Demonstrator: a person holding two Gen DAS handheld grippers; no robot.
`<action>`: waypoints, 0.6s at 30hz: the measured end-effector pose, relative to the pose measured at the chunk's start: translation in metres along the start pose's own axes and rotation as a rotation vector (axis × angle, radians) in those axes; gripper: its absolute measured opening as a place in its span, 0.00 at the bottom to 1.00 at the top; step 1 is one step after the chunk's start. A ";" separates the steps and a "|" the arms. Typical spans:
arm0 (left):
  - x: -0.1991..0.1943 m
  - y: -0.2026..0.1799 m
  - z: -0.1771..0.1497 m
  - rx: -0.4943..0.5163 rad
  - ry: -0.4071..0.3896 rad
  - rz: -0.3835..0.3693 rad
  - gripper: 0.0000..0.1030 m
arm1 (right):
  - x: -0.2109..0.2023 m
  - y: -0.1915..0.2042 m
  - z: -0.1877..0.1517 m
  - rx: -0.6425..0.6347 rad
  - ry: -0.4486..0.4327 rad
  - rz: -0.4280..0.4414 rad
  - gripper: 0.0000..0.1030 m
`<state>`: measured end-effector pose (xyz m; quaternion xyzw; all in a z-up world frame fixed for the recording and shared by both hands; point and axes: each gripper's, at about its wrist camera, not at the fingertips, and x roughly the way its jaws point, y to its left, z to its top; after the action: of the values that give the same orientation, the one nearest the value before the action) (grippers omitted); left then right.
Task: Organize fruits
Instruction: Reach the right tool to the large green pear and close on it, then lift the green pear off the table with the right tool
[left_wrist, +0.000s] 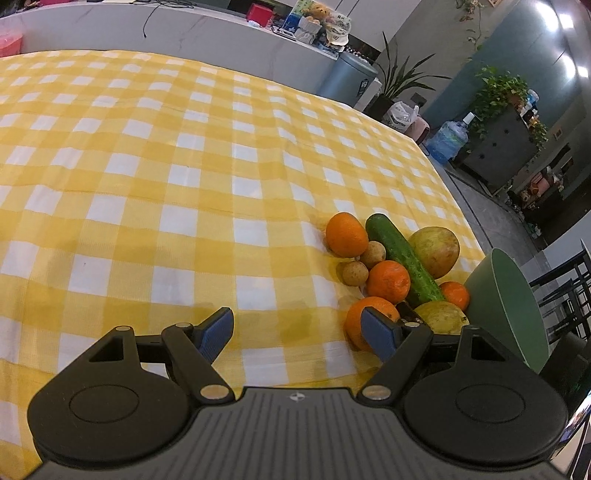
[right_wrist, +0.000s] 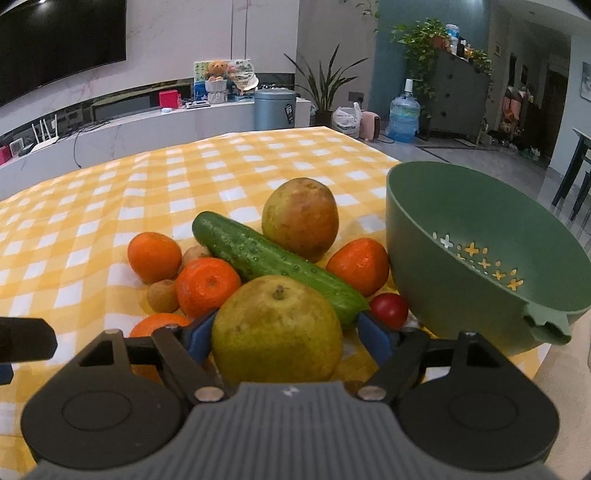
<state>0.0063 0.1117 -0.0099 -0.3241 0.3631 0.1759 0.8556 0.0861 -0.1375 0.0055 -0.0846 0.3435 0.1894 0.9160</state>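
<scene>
Over checked tablecloth (left_wrist: 147, 166), left gripper (left_wrist: 297, 332) jaws spread, empty; right gripper (right_wrist: 284, 332) jaws hugging pear (right_wrist: 277, 332).

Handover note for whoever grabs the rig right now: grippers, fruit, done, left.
Left gripper: open, nothing between its fingers, hovering over the checked cloth beside the pile.
Right gripper: fingers on either side of the near pear; whether the pads press on it yet is unclear.
Pile on the cloth: second pear, cucumber, four tangerines, e.g., a few small brown fruits, a small red fruit.
Green colander bowl: right of the pile, tipped, nothing visible inside.
Done: nothing sorted yet.
Left: probably finish the pear grasp, then move the fruit to the bowl.
</scene>
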 end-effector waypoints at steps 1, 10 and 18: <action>0.000 0.000 0.000 0.000 0.001 0.000 0.89 | -0.001 -0.001 0.000 0.001 -0.005 0.002 0.74; 0.000 0.001 0.000 -0.011 0.003 -0.006 0.89 | -0.013 -0.021 -0.009 0.009 -0.067 0.112 0.61; 0.005 0.001 -0.002 -0.008 0.016 0.014 0.89 | -0.006 -0.015 -0.010 -0.047 -0.065 0.116 0.68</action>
<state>0.0085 0.1113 -0.0151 -0.3266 0.3714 0.1806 0.8501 0.0824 -0.1557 0.0026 -0.0800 0.3134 0.2526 0.9119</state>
